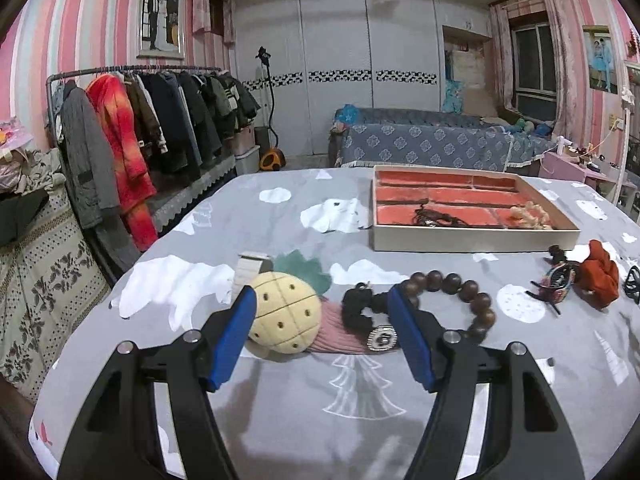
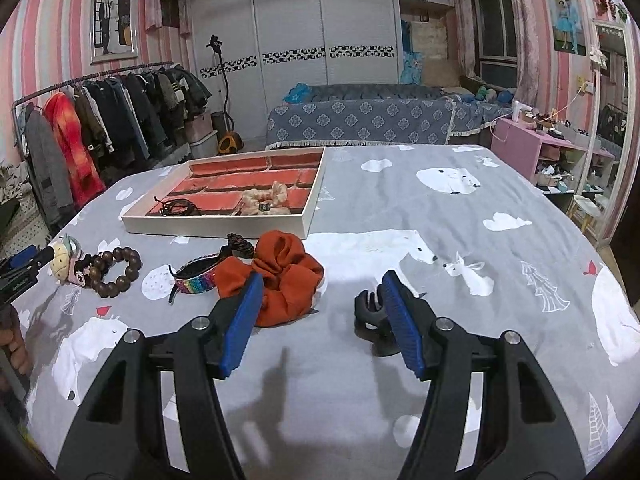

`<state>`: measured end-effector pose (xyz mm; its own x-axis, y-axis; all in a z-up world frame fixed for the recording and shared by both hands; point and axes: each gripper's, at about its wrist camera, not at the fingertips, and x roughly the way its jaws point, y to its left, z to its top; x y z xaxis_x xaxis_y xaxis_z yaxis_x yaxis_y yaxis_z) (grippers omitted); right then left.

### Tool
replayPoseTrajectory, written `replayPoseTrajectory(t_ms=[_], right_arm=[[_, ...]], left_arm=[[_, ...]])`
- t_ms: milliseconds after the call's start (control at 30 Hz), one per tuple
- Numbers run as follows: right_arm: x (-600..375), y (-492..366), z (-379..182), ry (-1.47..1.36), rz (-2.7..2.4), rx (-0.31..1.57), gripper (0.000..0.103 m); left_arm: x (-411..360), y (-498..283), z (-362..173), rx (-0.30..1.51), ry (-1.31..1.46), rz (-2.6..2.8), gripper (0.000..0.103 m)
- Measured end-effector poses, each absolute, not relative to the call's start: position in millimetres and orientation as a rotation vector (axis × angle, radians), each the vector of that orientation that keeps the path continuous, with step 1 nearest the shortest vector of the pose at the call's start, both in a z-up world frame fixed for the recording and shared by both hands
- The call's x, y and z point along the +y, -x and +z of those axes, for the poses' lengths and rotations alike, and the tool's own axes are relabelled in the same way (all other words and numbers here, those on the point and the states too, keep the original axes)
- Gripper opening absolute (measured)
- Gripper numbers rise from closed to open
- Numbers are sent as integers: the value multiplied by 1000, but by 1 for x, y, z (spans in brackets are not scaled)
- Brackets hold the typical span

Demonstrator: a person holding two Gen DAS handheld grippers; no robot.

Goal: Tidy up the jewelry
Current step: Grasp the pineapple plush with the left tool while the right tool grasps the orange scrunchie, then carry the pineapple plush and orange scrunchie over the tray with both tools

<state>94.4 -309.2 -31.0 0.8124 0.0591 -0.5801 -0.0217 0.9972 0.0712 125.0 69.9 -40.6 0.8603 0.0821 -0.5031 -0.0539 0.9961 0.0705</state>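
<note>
Left tongs (image 1: 322,320) gape wide around a plush pineapple (image 1: 286,314) and black scrunchie (image 1: 360,304), gripping nothing, beside round wooden beads (image 1: 460,292). Only the right view shows the right tongs (image 2: 320,300), wide, empty, between crinkled orange scrunchie (image 2: 280,276) and black claw clip (image 2: 368,308); the red-lined tray (image 2: 308,212) sits beyond on the bed (image 2: 480,248).

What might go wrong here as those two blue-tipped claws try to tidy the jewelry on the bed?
1. The left gripper is open around a crowded clump: the pineapple plush, a black scrunchie and the wooden bead bracelet lie close together, so closing could snag the wrong piece or several at once.
2. The right gripper sits between the orange scrunchie and a black claw clip; it may nudge the clip across the bedspread.
</note>
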Motion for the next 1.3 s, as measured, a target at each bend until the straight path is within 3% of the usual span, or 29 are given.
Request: replayPoseTrajectory(t_ms=[433, 567, 833, 1067, 1200, 1300], right_arm=[[-294, -116, -44, -45, 45, 671, 61], [-291, -123, -47, -44, 46, 682, 61], [-282, -142, -58, -48, 14, 712, 61], [-286, -165, -78, -89, 33, 833, 18], [-285, -160, -75, -93, 50, 817, 8], [-283, -155, -70, -80, 60, 797, 7]], left_arm=[[98, -167, -64, 664, -32, 94, 67], [106, -173, -69, 707, 5, 94, 58], [99, -174, -69, 712, -31, 87, 52], [101, -174, -69, 708, -17, 82, 48], [101, -171, -67, 693, -18, 83, 47], [99, -167, -62, 675, -18, 79, 47]])
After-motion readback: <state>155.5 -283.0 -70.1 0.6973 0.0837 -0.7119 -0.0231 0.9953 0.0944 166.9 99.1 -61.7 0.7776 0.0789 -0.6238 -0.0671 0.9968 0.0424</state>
